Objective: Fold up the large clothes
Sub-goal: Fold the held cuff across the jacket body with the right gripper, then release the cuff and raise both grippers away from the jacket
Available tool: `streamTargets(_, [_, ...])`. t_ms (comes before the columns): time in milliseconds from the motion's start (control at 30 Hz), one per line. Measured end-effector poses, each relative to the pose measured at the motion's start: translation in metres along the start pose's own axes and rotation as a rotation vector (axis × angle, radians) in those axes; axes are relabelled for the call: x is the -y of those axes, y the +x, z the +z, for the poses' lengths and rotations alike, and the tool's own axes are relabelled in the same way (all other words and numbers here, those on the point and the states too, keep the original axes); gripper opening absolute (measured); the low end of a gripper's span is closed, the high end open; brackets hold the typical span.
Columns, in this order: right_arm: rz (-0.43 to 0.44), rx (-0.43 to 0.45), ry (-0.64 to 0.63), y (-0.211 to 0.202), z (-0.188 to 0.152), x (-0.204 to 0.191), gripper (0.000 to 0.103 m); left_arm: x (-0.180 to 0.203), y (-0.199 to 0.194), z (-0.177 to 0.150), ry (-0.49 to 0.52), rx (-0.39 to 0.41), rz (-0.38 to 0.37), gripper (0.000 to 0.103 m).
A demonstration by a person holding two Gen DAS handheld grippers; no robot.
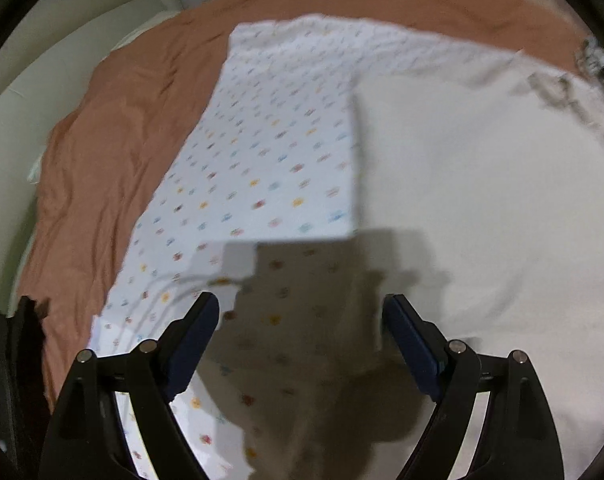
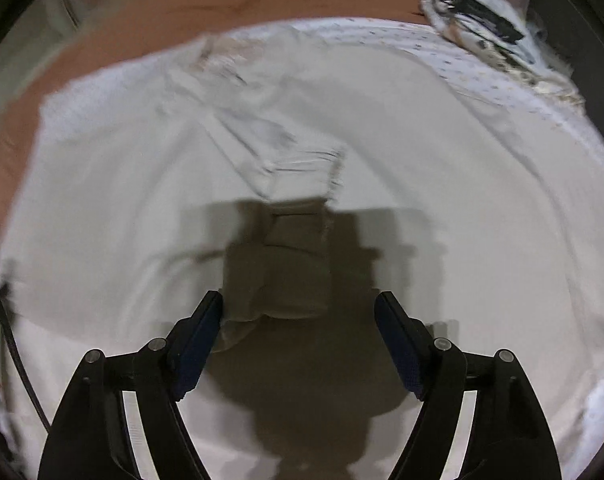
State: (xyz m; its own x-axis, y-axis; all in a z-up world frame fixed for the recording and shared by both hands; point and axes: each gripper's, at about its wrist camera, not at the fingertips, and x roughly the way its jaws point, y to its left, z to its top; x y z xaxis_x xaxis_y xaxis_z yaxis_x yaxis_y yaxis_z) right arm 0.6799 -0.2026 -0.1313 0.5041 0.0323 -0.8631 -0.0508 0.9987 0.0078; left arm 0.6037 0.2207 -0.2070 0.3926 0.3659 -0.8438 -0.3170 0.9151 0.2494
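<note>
The left gripper (image 1: 300, 312) has its jaws spread wide, with nothing between the dark blue pads (image 1: 196, 344); it hangs above the cloth without touching it. The right gripper (image 2: 298, 310) is also wide apart and empty, its shadow falling on the fabric below.

The large white sheet with small coloured motifs (image 1: 262, 152) lies spread on a rust-orange bedspread (image 1: 114, 128). A plain white layer (image 1: 481, 200) covers its right part, with a straight vertical edge where the two meet.

The left wrist view shows the printed side, the orange cover along the left and top, and pale flooring beyond. The right wrist view shows mostly the plain white side (image 2: 441, 152), creased and bunched near the middle, a narrow printed strip at the upper right, and a crumpled white item with black cords (image 2: 477, 20) at the far corner.
</note>
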Motion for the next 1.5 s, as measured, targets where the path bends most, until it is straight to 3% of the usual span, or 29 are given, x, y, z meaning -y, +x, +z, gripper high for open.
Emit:
streamTargets(100, [0.017, 0.017, 0.017, 0.004, -0.002, 0.004, 0.076, -0.016, 0.010, -0.002, -0.063, -0.021, -0.057, 0.089])
streamTargets(233, [-0.037, 0.109, -0.025, -0.022, -0.013, -0.004, 0.076, -0.008, -0.008, -0.002, -0.023, 0.036, -0.006, 0.088])
streamTargets(400, [-0.035, 0.205, -0.065, -0.066, -0.037, -0.015, 0.076, -0.005, -0.056, -0.007, -0.013, 0.134, -0.033, 0.088])
streamTargets(567, [0.004, 0.299, -0.048, -0.120, -0.070, -0.002, 0.076, -0.005, -0.122, -0.012, -0.053, 0.236, -0.124, 0.088])
streamTargets(700, [0.013, 0.319, -0.019, -0.160, -0.102, 0.015, 0.077, 0.003, -0.169, -0.018, -0.041, 0.296, -0.182, 0.089])
streamTargets(867, [-0.004, 0.340, 0.000, -0.198, -0.138, 0.038, 0.092, 0.021, -0.225, -0.031, -0.025, 0.331, -0.256, 0.091])
streamTargets(933, [0.009, 0.352, 0.030, -0.214, -0.151, 0.049, 0.103, 0.027, -0.243, -0.038, -0.016, 0.340, -0.296, 0.091])
streamTargets(1033, [0.050, 0.372, 0.071, -0.241, -0.177, 0.067, 0.103, 0.035, -0.272, -0.047, -0.027, 0.352, -0.348, 0.103])
streamTargets(1167, [0.058, 0.389, 0.086, -0.269, -0.204, 0.087, 0.103, 0.046, -0.303, -0.059, -0.053, 0.367, -0.402, 0.103])
streamTargets(1367, [0.028, 0.465, 0.089, -0.302, -0.241, 0.113, 0.103, 0.077, -0.348, -0.075, 0.011, 0.387, -0.431, 0.103])
streamTargets(1500, [0.034, 0.466, 0.098, -0.312, -0.262, 0.125, 0.103, 0.098, -0.378, -0.086, 0.032, 0.435, -0.437, 0.103])
